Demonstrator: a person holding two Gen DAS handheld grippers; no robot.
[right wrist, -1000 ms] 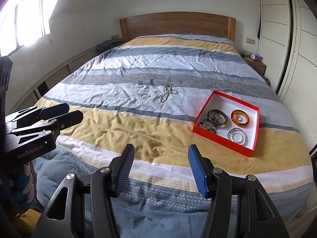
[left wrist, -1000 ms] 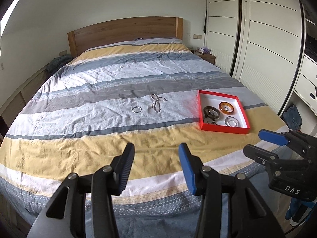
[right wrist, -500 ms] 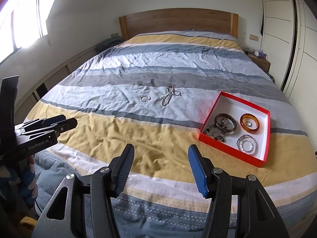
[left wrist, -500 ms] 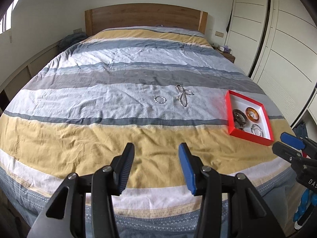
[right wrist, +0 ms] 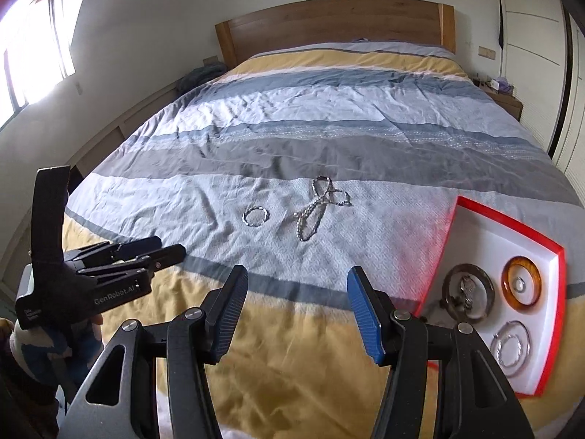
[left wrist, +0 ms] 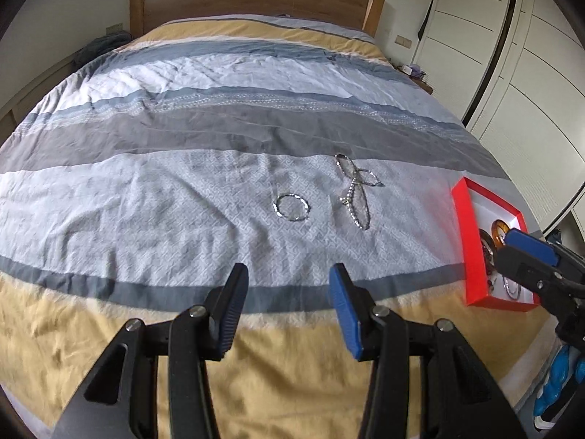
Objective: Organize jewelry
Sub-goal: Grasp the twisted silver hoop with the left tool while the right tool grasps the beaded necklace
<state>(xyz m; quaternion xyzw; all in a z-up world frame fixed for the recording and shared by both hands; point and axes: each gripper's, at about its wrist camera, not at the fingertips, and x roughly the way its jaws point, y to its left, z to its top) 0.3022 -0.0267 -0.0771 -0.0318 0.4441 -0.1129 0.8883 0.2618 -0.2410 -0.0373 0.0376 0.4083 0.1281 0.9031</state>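
Blue-padded left gripper [left wrist: 287, 305] and right gripper [right wrist: 298, 307] gape (both empty).

Left gripper [left wrist: 289, 307], right gripper [right wrist: 298, 305]: both agape.

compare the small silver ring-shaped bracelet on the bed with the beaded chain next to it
The bracelet lies as one small closed circle; the beaded chain is longer and crosses itself into loops. The bracelet sits left of the chain, farther from the red tray. Both are silvery, loose on the bedspread, outside the tray.
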